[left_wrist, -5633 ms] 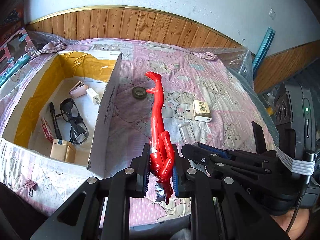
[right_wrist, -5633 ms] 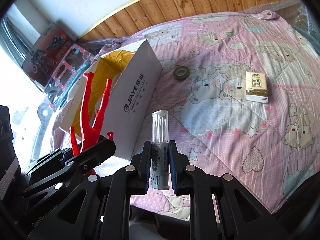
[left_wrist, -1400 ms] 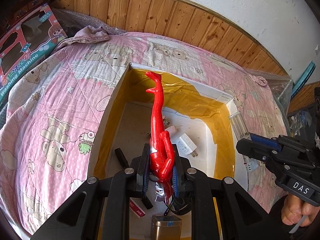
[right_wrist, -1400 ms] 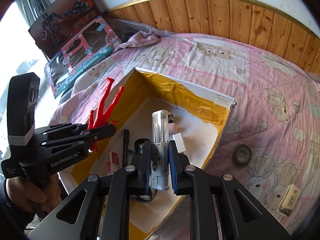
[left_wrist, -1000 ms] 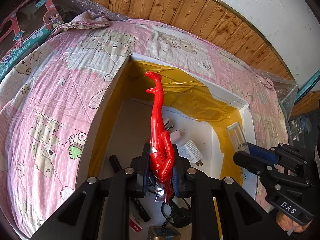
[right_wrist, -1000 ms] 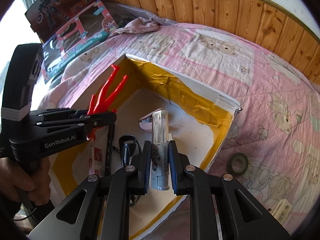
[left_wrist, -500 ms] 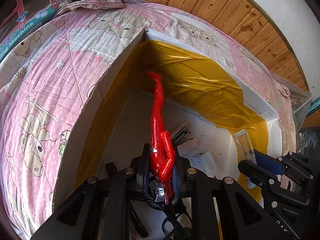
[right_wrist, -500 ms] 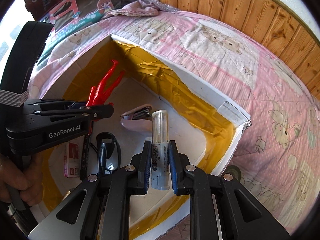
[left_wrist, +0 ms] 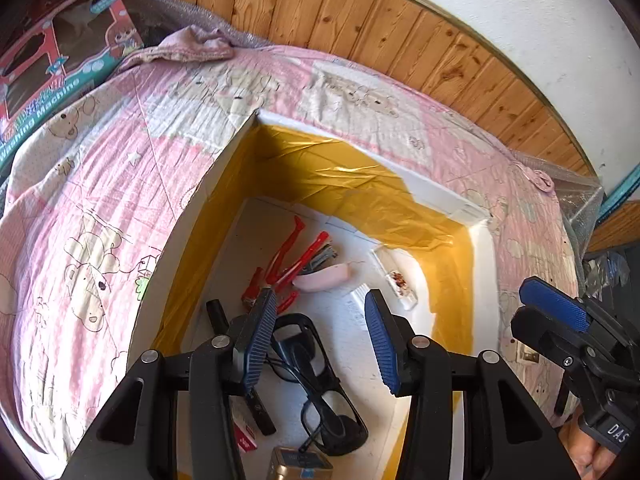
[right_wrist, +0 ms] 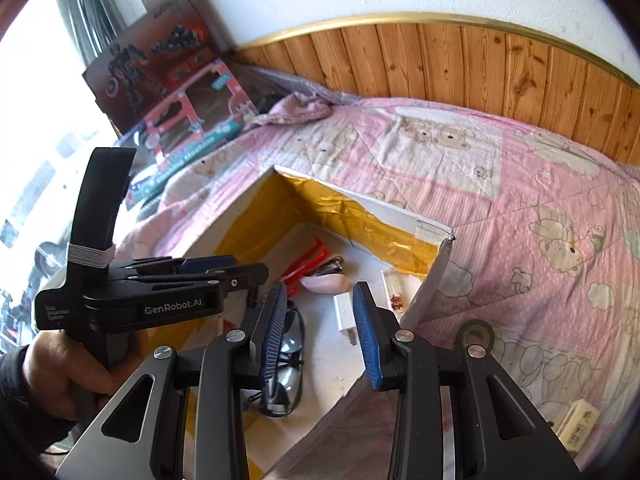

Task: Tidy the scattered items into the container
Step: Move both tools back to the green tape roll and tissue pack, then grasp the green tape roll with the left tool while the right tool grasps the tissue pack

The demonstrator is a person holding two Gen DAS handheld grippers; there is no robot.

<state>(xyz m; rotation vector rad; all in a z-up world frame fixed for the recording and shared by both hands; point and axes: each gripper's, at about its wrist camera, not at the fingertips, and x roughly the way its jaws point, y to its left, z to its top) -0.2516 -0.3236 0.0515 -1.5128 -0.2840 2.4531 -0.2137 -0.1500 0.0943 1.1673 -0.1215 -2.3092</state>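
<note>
A pink quilt (left_wrist: 100, 200) printed with bears covers the bed, and on it sits the cardboard box (left_wrist: 224, 168), open at the top and lined inside with yellow tape. Wood panelling (right_wrist: 480, 64) runs behind the box below a white wall. A boxed toy washing machine (left_wrist: 44, 68) leans against the panelling past the box's far left corner, and a crumpled pink cloth (left_wrist: 192, 42) lies on the quilt just beside it.

Both tools hang above the box with nothing in them. The left gripper (left_wrist: 320, 332) has its 2 blue-padded fingers spread wide, and the right gripper (right_wrist: 320, 332) is likewise spread and empty. A hand (right_wrist: 68, 364) holds the left tool's handle at the box's left side.

On the box floor, the red figure (left_wrist: 292, 260) lies flat near the far wall, its legs pointing at the back corner. Touching it on the right is a pink case (left_wrist: 322, 282), with a metal clip peeking out behind it. The clear tube (left_wrist: 394, 280) lies nearer the right wall, and a white plug (right_wrist: 346, 314) rests just beside it. Black glasses (left_wrist: 316, 384) sprawl at the near end of the box, partly hidden by the gripper fingers, with a black marker (left_wrist: 224, 320) and a small red pack (left_wrist: 244, 436) along the left wall.

Outside the box to the right, a tape roll (right_wrist: 476, 334) and a small white carton (right_wrist: 576, 420) remain on the quilt.
</note>
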